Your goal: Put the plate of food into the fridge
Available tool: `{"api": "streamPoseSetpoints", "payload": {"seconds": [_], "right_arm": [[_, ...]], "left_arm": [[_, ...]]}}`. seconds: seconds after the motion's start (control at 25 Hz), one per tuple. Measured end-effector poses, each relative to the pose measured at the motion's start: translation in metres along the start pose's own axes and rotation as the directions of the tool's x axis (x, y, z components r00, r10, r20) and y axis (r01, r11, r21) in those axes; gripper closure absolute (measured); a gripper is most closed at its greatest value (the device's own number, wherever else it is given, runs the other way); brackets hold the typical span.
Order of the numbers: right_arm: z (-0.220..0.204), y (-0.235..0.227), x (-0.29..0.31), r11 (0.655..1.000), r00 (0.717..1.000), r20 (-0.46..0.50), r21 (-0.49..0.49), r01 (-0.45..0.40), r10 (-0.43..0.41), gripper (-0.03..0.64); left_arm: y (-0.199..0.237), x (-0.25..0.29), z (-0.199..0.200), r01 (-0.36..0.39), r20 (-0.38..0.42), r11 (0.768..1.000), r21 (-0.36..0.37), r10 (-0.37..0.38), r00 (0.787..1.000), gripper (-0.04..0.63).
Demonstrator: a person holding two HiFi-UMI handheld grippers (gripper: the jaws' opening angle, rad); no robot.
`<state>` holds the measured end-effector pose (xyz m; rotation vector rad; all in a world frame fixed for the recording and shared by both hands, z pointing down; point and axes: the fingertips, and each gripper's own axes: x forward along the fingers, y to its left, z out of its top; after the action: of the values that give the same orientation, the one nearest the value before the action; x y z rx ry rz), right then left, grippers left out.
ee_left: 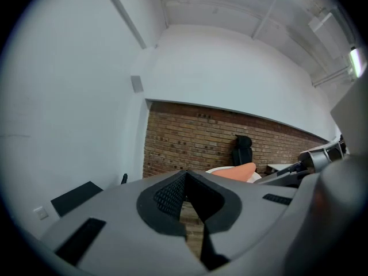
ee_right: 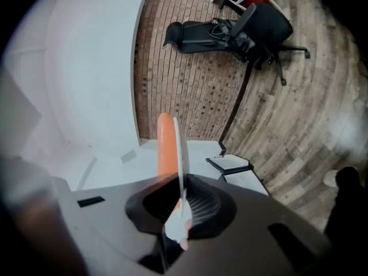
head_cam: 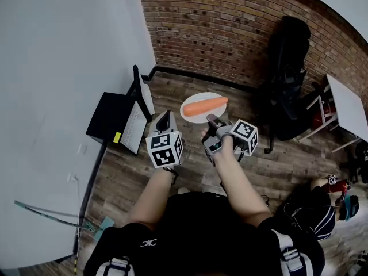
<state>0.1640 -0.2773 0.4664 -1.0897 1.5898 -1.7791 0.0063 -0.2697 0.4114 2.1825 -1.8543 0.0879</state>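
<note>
A white plate (head_cam: 187, 112) carries a long orange carrot (head_cam: 205, 106) and hangs above the wooden floor. My right gripper (head_cam: 211, 120) is shut on the plate's near rim. In the right gripper view the plate (ee_right: 181, 154) stands edge-on between the jaws, with the carrot (ee_right: 166, 145) on its left face. My left gripper (head_cam: 164, 119) sits just left of the plate, shut with nothing in it. Its own view shows the jaws (ee_left: 187, 203) closed and the carrot (ee_left: 236, 172) beyond them. A small black fridge (head_cam: 109, 117) stands low at the left against the white wall, its door (head_cam: 135, 128) open.
A brick wall (head_cam: 230, 27) runs across the back. A black office chair (head_cam: 287, 73) stands to the right of the plate, with a white table (head_cam: 351, 105) further right. Bags and gear (head_cam: 313, 211) lie on the floor at the lower right.
</note>
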Motion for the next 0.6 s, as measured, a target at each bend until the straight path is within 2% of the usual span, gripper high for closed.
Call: {"api": "streamPoseSetpoints", "payload": {"seconds": [0.2,0.4,0.52,0.6], "right_arm": [[-0.006,0.006,0.05,0.999,0.997,-0.072,0.017,0.038,-0.037,0.578],[-0.027,0.008,0.1,0.999,0.983,-0.183,0.009,0.035,-0.033,0.58],[-0.041,0.007,0.145,0.999,0.959,-0.28,-0.007,0.045,-0.045,0.579],[-0.051,0.007,0.18,0.999,0.93,-0.364,-0.017,0.052,-0.054,0.58]], "left_arm": [[0.032,0.02,0.009,-0.052,-0.03,0.999,-0.012,0.052,0.998,0.598],[0.074,0.025,-0.001,-0.157,-0.052,0.987,-0.036,0.155,0.986,0.598],[0.107,0.032,0.0,-0.254,-0.042,0.965,-0.061,0.252,0.967,0.598],[0.134,0.037,0.002,-0.34,-0.036,0.937,-0.082,0.338,0.941,0.598]]}}
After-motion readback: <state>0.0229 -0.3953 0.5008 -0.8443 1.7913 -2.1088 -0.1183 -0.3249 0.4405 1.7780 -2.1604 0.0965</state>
